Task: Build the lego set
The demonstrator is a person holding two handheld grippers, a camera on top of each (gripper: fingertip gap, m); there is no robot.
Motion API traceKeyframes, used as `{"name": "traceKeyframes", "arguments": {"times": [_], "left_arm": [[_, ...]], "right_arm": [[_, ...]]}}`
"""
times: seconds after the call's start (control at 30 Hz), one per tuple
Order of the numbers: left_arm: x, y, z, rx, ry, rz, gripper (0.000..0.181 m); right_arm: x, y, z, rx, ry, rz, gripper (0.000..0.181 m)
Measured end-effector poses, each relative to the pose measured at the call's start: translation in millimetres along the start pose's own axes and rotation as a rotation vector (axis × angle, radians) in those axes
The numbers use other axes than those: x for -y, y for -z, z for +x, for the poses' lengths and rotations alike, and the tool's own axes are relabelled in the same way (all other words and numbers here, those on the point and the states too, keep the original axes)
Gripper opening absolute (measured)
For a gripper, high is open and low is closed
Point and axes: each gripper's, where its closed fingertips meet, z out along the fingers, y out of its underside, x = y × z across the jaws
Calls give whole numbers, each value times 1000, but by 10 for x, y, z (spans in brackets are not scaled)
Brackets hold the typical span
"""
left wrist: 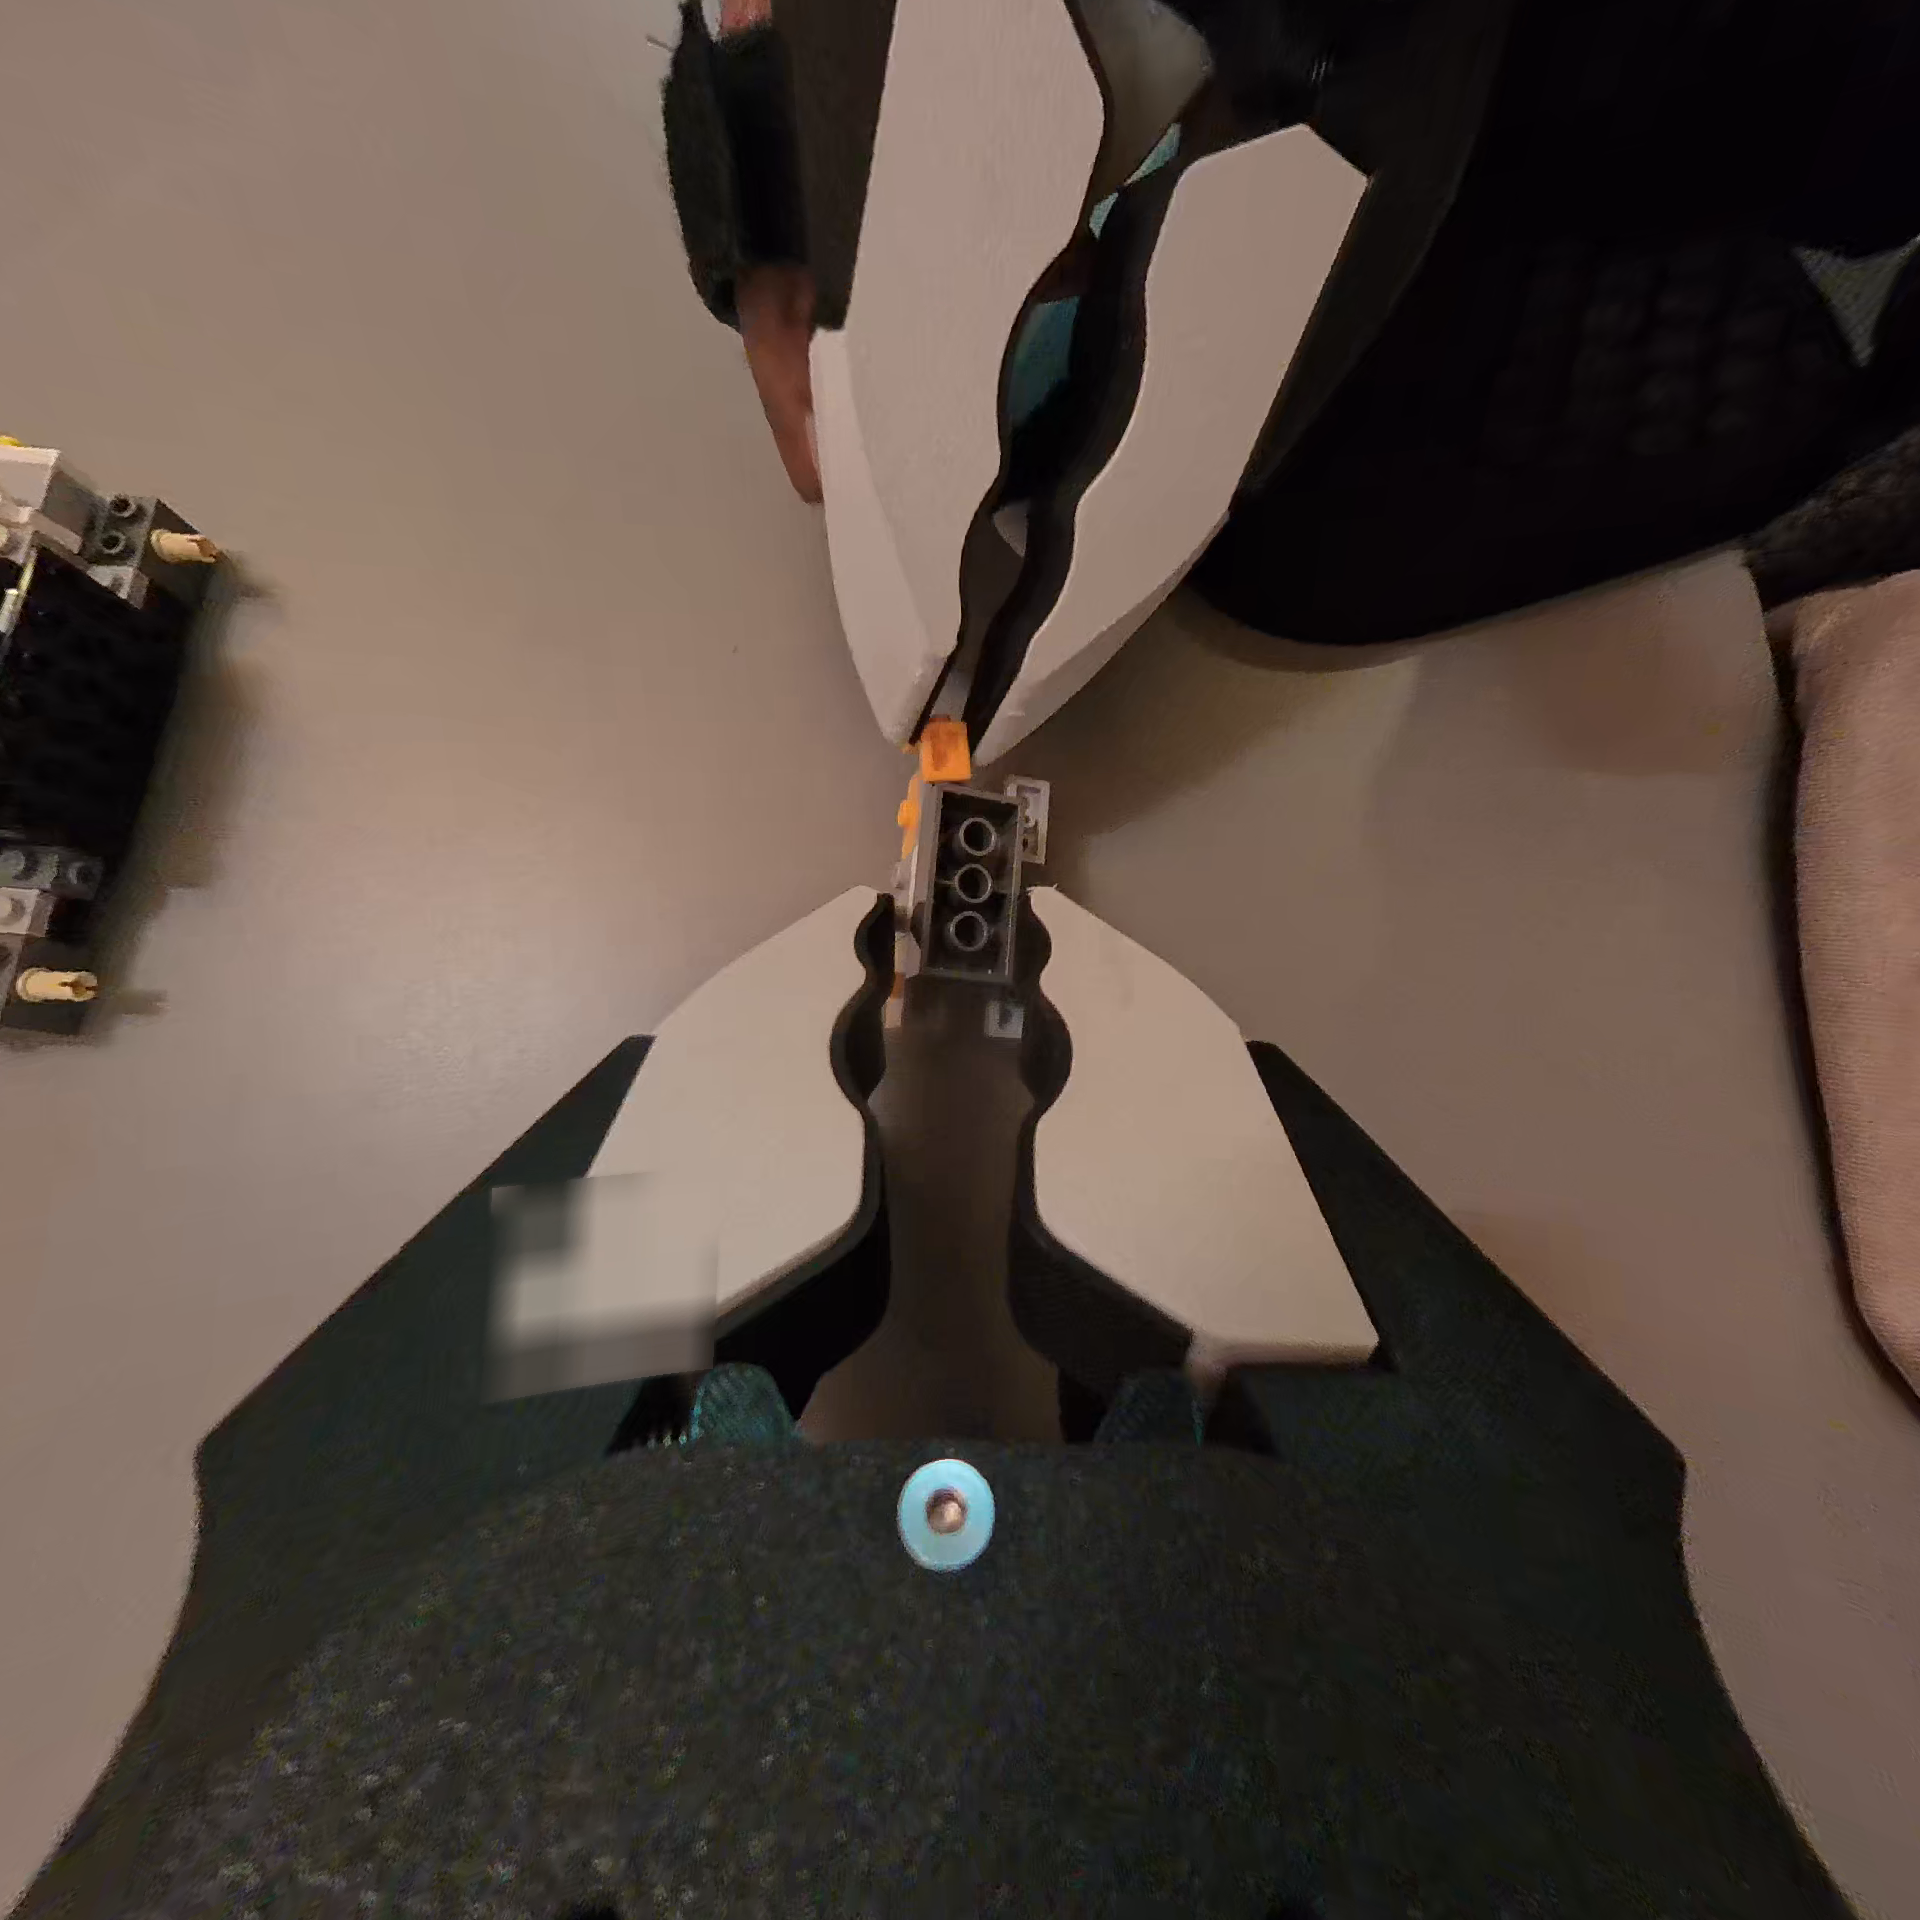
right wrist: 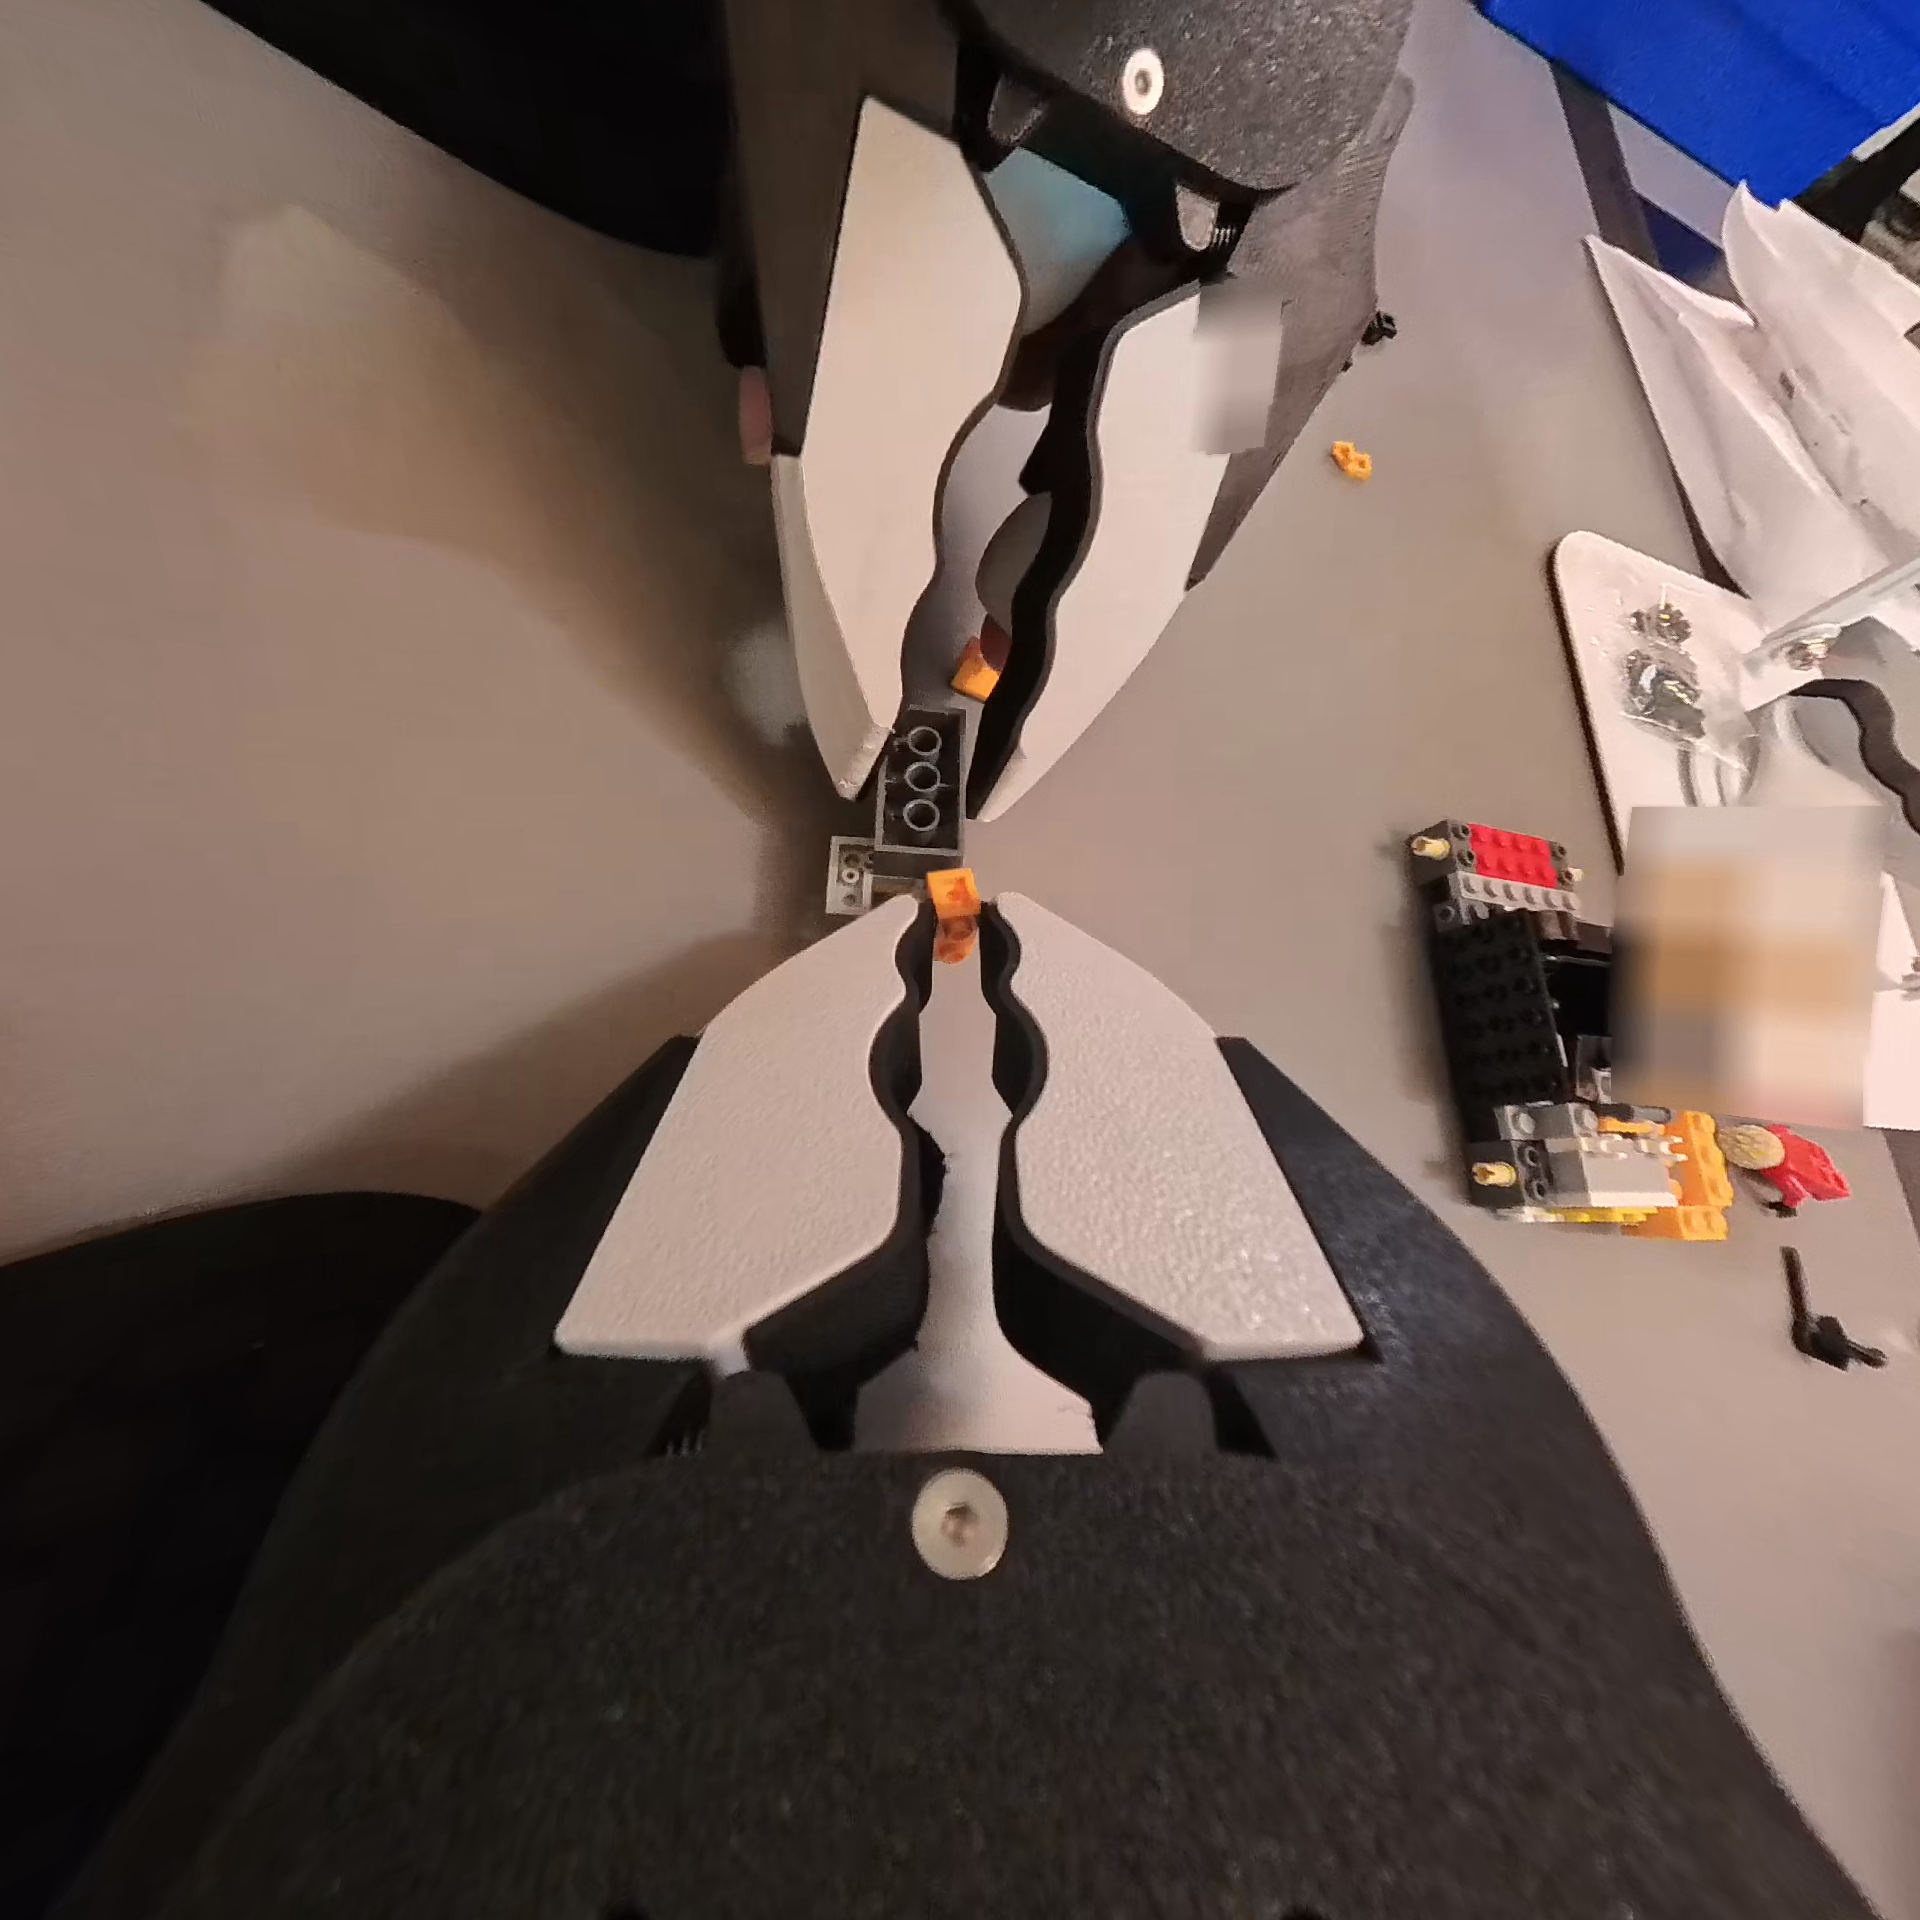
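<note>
Here, left tool [left wrist: 961, 935] grips dark brick [left wrist: 971, 894]; right tool [right wrist: 951, 914] grips orange piece [right wrist: 953, 902].

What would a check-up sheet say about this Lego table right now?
Surface: grey table, mostly bare.
Job's things: dark grey brick held underside up; small orange piece touching its end; half-built model lying to one side.
Clutter: loose orange bits, black pin, papers, white plate with screws.
Grippers: left gripper fingers shut on the brick; right gripper fingers pinch the orange piece.
Cables: nothing seen.
Surroundings: something blue at the table's far edge.
</note>
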Motion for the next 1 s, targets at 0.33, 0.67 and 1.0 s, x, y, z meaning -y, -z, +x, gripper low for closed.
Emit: {"name": "traceKeyframes", "arguments": {"times": [0.33, 0.67, 1.0], "left_arm": [[49, 23, 1, -30, 65, 42, 19], [123, 45, -18, -44, 93, 121, 18], [291, 104, -29, -26, 48, 261, 18]], "right_arm": [[-20, 0, -3, 10, -24, -15, 8], [-5, 41, 32, 25, -100, 6, 8], [74, 183, 107, 33, -184, 49, 9]]}}
